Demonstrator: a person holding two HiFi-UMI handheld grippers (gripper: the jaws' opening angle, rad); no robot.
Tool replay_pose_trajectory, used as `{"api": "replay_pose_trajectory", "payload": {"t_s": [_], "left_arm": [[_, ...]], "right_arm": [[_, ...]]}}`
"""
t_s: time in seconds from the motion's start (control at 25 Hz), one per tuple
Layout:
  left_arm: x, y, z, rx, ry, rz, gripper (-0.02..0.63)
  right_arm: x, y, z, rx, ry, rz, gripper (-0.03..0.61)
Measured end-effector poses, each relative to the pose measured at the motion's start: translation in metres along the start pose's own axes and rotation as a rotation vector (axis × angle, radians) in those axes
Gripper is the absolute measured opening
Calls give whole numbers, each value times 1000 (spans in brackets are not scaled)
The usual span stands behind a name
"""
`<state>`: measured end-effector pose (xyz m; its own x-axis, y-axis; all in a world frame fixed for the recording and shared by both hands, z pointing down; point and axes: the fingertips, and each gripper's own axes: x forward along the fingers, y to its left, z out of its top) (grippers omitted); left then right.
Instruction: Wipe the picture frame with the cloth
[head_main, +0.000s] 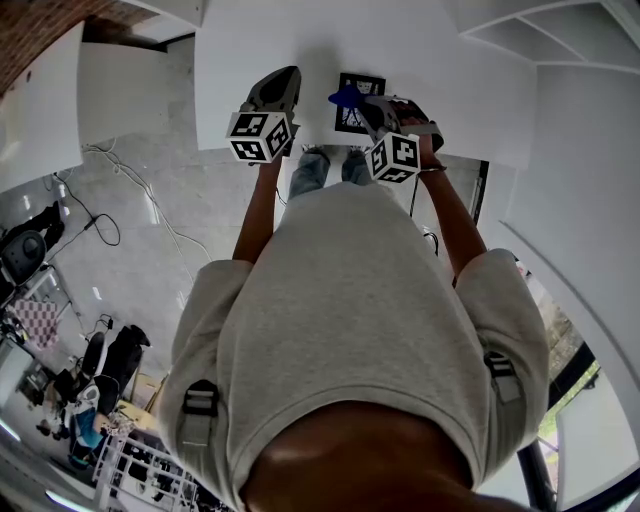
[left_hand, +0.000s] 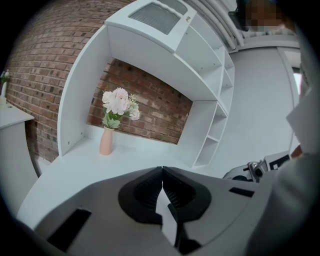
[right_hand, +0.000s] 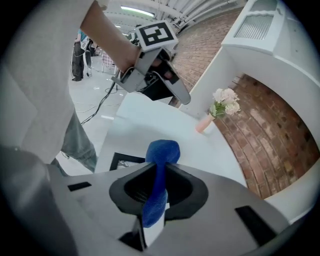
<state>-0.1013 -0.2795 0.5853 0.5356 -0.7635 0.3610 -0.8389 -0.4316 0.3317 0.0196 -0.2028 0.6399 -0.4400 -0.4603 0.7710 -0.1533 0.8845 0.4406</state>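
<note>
A black picture frame (head_main: 358, 101) lies flat on the white table (head_main: 450, 90), partly hidden by my right gripper (head_main: 352, 98). That gripper is shut on a blue cloth (right_hand: 159, 177), whose folded top (head_main: 345, 96) pokes out above the jaws, just over the frame (right_hand: 125, 161). My left gripper (head_main: 285, 80) hovers to the left of the frame, shut with nothing between its jaws (left_hand: 162, 172). In the right gripper view the left gripper (right_hand: 170, 85) hangs above the table, off the frame's far side.
A pink vase with pale flowers (left_hand: 113, 120) stands at the back of the table against a brick wall (left_hand: 150, 100). White curved shelving (left_hand: 215, 120) frames the table. Cables (head_main: 120, 190) lie on the floor to the left. My legs (head_main: 325, 165) stand at the table's edge.
</note>
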Motion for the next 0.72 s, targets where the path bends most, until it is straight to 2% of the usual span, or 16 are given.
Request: {"api": "replay_pose_trajectory", "payload": {"t_s": [0.2,0.36,0.52,0.72], "left_arm": [[-2,1,-1,4,2,5,17],[-3,0,-2,9,6,3,17],[-4,-2,-6,13,10,6,17],[-6,-3,-12,6,12,9,17]], "right_arm": [[20,-43,-2,15,8,-31,61],[38,-64,-4,27,22,-22,61],[57,-63,-3,36,36,21,61],[71,-36,-5,63,47,109,61]]}}
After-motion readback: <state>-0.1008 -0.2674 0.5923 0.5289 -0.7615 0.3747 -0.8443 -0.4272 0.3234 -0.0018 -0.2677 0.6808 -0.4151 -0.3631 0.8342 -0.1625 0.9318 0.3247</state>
